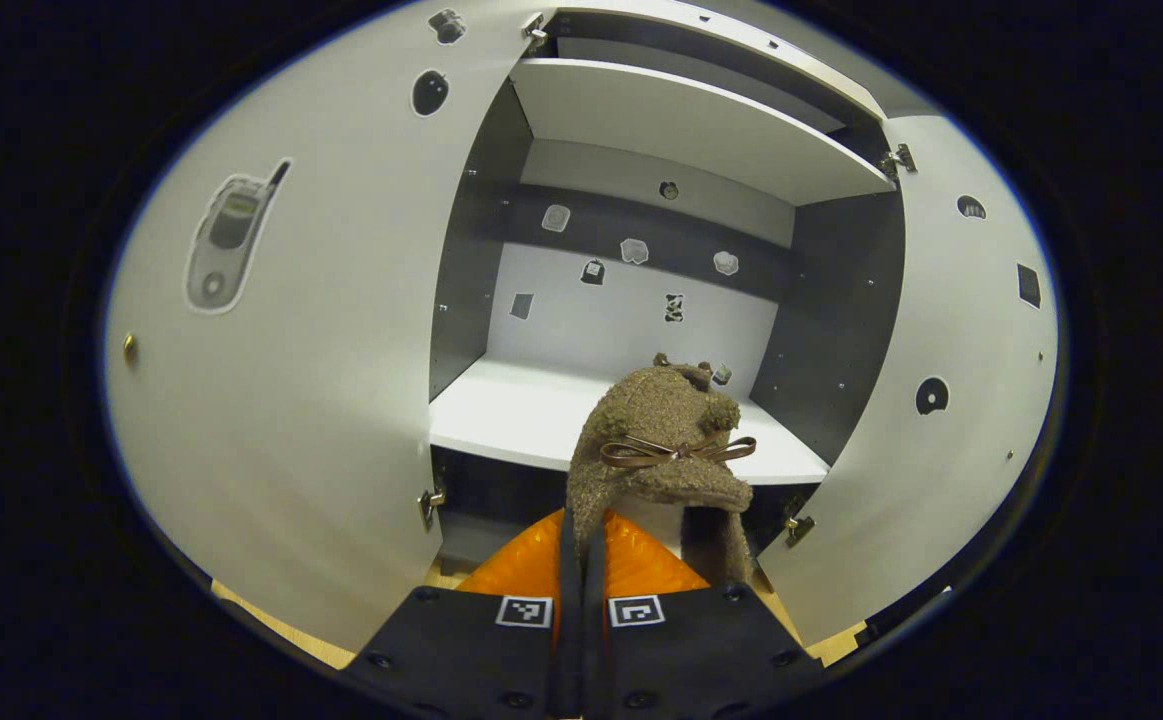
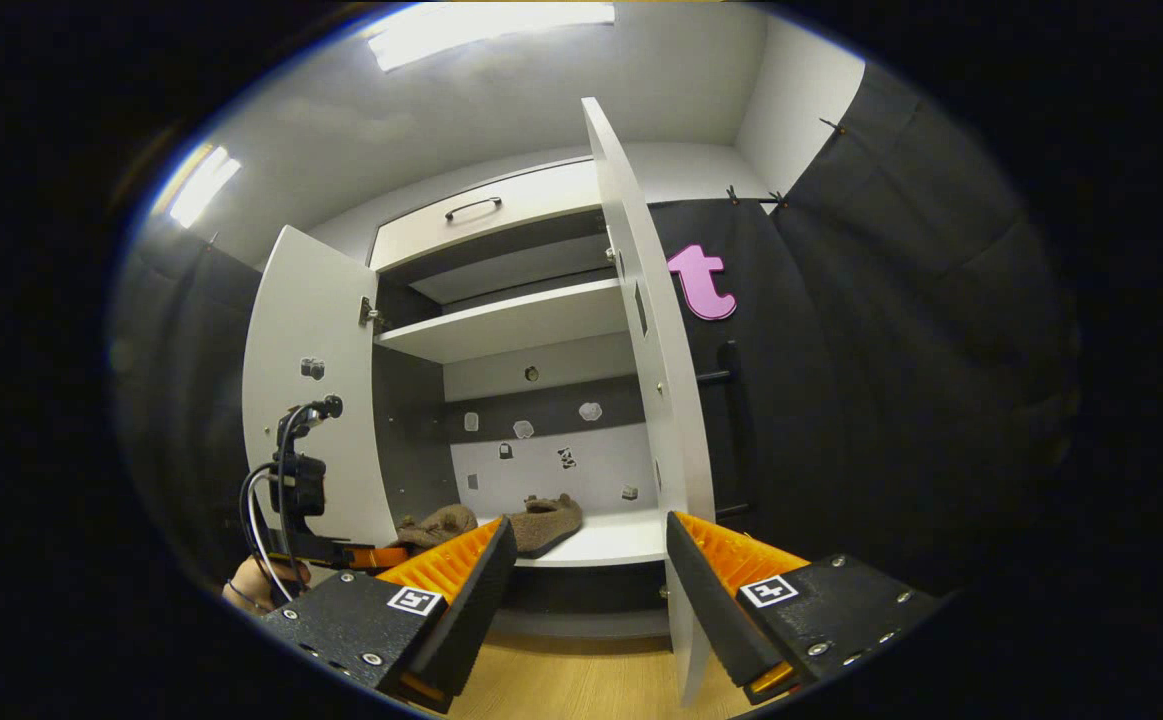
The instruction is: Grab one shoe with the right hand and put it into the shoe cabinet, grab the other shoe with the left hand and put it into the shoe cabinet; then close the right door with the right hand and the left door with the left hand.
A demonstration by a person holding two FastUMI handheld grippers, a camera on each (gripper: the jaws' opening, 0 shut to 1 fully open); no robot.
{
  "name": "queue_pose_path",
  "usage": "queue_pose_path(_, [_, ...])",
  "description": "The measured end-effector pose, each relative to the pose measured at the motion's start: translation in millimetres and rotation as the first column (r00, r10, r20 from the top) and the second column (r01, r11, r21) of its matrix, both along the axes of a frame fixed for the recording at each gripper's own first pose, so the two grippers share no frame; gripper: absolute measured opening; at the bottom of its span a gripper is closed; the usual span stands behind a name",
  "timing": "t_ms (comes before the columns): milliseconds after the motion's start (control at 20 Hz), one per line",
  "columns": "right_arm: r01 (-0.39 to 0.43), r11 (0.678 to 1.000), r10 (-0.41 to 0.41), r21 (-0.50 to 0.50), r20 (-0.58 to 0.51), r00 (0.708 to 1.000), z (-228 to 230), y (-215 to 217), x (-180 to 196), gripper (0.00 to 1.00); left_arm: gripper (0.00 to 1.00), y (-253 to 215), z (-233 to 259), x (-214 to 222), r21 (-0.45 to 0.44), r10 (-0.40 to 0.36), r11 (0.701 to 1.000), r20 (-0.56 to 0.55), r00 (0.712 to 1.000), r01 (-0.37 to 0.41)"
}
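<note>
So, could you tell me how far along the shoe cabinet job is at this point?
One shoe already lies on the cabinet shelf. The left gripper is shut on the second shoe, holding it in front of that shelf. The right gripper is open beside the right door. Left to do: set down the second shoe, then close the right door and the left door, both wide open.

Wooden floor (image 2: pixel 581 680); grey ceiling (image 2: pixel 541 90) with lit panels (image 2: pixel 486 30); black cloth wall (image 2: pixel 891 350) at right.
</note>
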State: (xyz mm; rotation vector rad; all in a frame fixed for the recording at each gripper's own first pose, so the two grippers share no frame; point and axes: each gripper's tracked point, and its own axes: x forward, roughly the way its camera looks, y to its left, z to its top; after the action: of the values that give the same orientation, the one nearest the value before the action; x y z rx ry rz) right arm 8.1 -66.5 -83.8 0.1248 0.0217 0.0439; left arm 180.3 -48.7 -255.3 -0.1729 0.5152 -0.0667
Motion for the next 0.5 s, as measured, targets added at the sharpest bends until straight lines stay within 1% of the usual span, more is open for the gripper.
queue_pose_path(150, [0.001, 1.000, -0.001, -0.001, -0.010, 1.000, -5.4, -2.9, 5.1, 0.93, 0.06, 2.9, 12.8, 39.1, -0.010, 0.020, 1.000, 0.016, 1.000, -0.020])
queue_pose_path(350, [-0.024, 1.000, 0.024, 0.005, -0.004, 1.000, -6.1, 6.5, 13.8, 0.93, 0.06, 9.3, 22.6, 92.2, 0.060, 0.043, 0.997, 0.041, 0.998, -0.045])
queue_pose_path(400, [-0.024, 1.000, 0.024, 0.005, 0.000, 1.000, -7.9, 7.6, 15.3, 0.93, 0.06, 11.2, 22.9, 103.6, 0.065, 0.049, 0.997, 0.042, 0.998, -0.052])
queue_pose_path(500, [-0.035, 0.999, 0.035, 0.007, -0.003, 0.999, -13.7, 13.8, 18.0, 0.93, 0.06, 13.1, 22.9, 128.1, 0.047, 0.065, 0.997, 0.039, 0.997, -0.067])
